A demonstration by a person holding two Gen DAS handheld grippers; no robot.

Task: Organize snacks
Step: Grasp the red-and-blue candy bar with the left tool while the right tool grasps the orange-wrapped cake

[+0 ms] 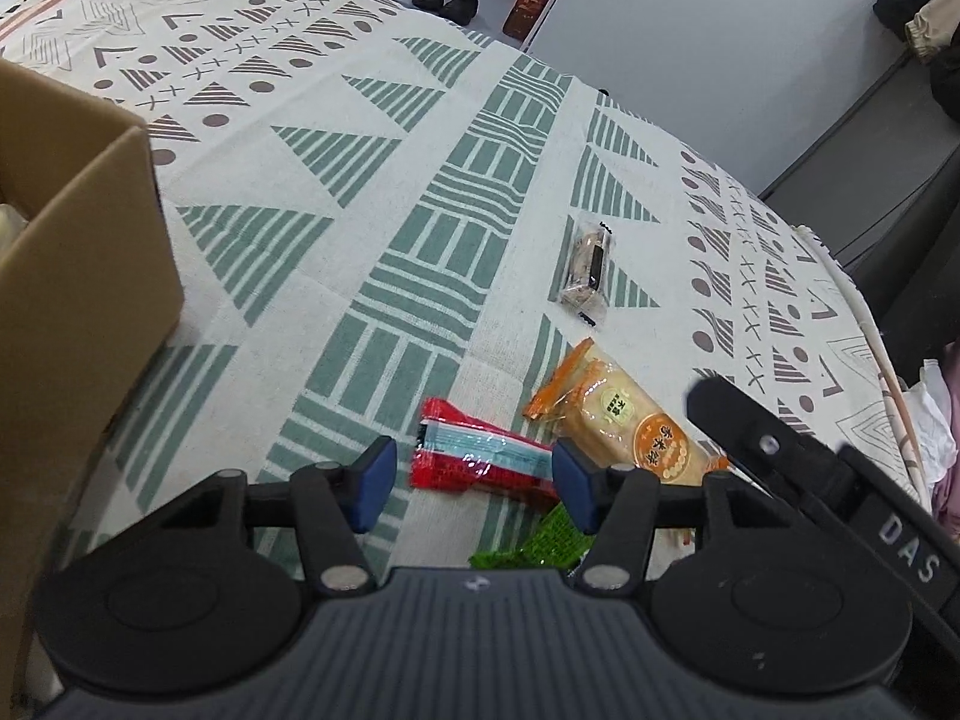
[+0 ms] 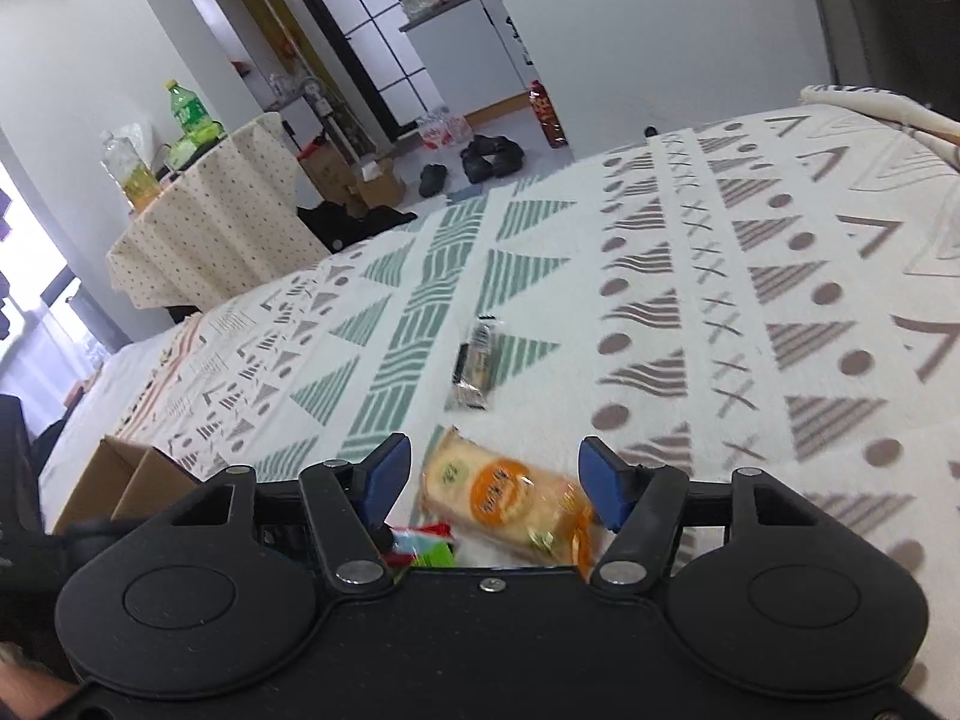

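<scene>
Snacks lie on a patterned cloth [image 1: 372,192]. My left gripper [image 1: 474,486] is open, its blue pads either side of a red and light-blue packet [image 1: 480,459]. A green packet [image 1: 540,540] lies just below it. An orange cracker packet [image 1: 624,420] lies to the right, and a clear dark-wrapped snack [image 1: 585,267] lies farther off. My right gripper [image 2: 495,483] is open, straddling the orange cracker packet [image 2: 504,495]. The dark-wrapped snack [image 2: 474,363] lies ahead of it. Red and green packets [image 2: 426,543] peek out at its left finger.
An open cardboard box [image 1: 78,276] stands at the left, also seen in the right wrist view [image 2: 126,480]. The other gripper's black body [image 1: 828,480] is at the right. A side table with bottles [image 2: 204,216] and shoes [image 2: 486,159] are beyond the cloth.
</scene>
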